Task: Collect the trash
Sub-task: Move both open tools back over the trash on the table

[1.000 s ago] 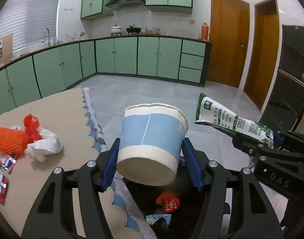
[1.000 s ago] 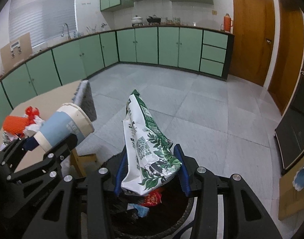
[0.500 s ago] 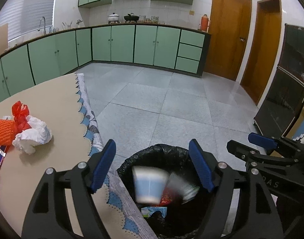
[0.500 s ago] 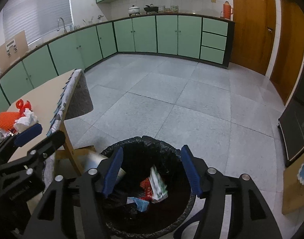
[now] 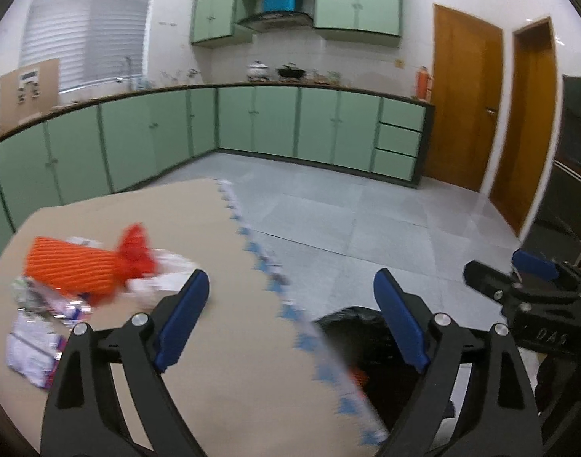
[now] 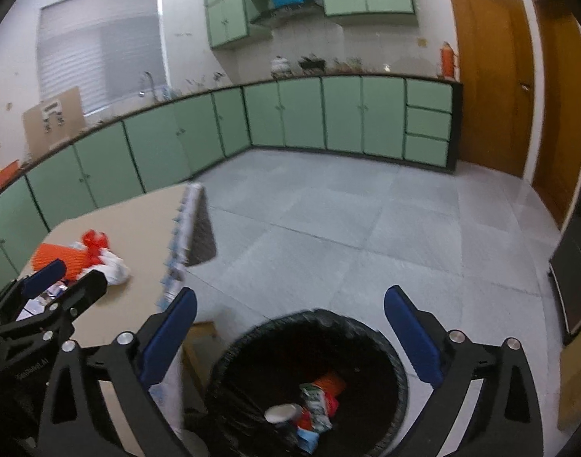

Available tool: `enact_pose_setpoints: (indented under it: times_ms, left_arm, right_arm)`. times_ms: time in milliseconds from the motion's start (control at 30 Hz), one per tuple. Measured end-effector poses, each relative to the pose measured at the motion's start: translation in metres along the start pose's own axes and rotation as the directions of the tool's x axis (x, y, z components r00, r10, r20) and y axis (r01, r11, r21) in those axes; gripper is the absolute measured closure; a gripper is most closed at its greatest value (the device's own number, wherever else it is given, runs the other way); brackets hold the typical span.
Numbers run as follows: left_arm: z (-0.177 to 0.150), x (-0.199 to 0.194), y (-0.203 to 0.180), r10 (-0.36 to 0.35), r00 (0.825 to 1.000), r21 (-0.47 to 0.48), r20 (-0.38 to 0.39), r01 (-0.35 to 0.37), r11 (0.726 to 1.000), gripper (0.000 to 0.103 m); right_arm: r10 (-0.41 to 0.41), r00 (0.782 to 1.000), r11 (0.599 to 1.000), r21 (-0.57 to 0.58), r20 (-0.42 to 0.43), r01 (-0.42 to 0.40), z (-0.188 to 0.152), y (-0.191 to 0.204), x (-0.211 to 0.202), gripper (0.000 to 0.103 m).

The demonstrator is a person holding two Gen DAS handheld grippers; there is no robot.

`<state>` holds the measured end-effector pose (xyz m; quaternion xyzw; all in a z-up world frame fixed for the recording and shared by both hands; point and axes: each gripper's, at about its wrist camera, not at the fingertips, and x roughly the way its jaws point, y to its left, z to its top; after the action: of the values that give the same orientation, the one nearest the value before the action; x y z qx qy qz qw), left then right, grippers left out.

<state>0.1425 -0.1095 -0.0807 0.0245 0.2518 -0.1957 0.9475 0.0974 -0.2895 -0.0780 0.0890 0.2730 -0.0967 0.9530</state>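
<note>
Black crinkled bin liner (image 6: 309,346), both grippers' (image 5: 290,327) (image 6: 290,339) blue-padded jaws opening, empty

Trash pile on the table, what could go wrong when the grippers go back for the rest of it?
1. The trash pile is a tangle of orange netting, crumpled paper and flat wrappers; a pinch may lift only part and scatter the rest.
2. The trash bin stands tight against the table edge, so a carried piece could catch the hanging tablecloth or drop short.
3. Both grippers' jaws are opening with nothing between them; the flat wrappers may slip past the fingers.
</note>
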Motion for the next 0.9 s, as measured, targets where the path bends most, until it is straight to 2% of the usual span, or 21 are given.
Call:
enact_pose_setpoints:
  times_ms: [100, 233, 400, 533, 667, 733, 900]
  left_arm:
    - [0.001, -0.015, 0.029, 0.074, 0.997, -0.012, 0.016, -0.074, 0.997, 0.017]
    - [-0.004, -0.035, 0.076, 0.194, 0.981, -0.04, 0.017, -0.193, 0.98, 0.016]
    - [-0.017, -0.049, 0.136, 0.339, 0.94, -0.068, -0.021, -0.34, 0.938, 0.015]
    - [-0.031, -0.056, 0.18, 0.415, 0.907, -0.087, -0.07, -0.42, 0.903, 0.015]
    - [-0.044, -0.06, 0.22, 0.466, 0.876, -0.127, -0.121, -0.479, 0.868, 0.015]
    - [-0.047, -0.06, 0.236, 0.47, 0.871, -0.148, -0.145, -0.489, 0.86, 0.015]
    - [-0.05, -0.051, 0.26, 0.423, 0.883, -0.217, -0.204, -0.462, 0.86, 0.015]
  right_arm:
    - [0.045, 0.999, 0.999, -0.023, 0.03, -0.044, 0.004, 0.027, -0.001, 0.006]
    - [0.107, 0.993, 0.993, -0.045, 0.043, -0.105, 0.006, 0.061, 0.006, 0.006]
    - [0.179, 0.983, 0.981, -0.083, 0.037, -0.175, 0.004, 0.107, 0.019, 0.006]
    - [0.215, 0.977, 0.971, -0.115, 0.017, -0.211, -0.003, 0.138, 0.028, 0.006]
    - [0.24, 0.971, 0.959, -0.151, -0.012, -0.239, -0.012, 0.164, 0.034, 0.006]
    - [0.244, 0.97, 0.955, -0.17, -0.017, -0.243, -0.016, 0.174, 0.036, 0.006]
    - [0.24, 0.97, 0.949, -0.206, -0.028, -0.24, -0.021, 0.191, 0.043, 0.006]
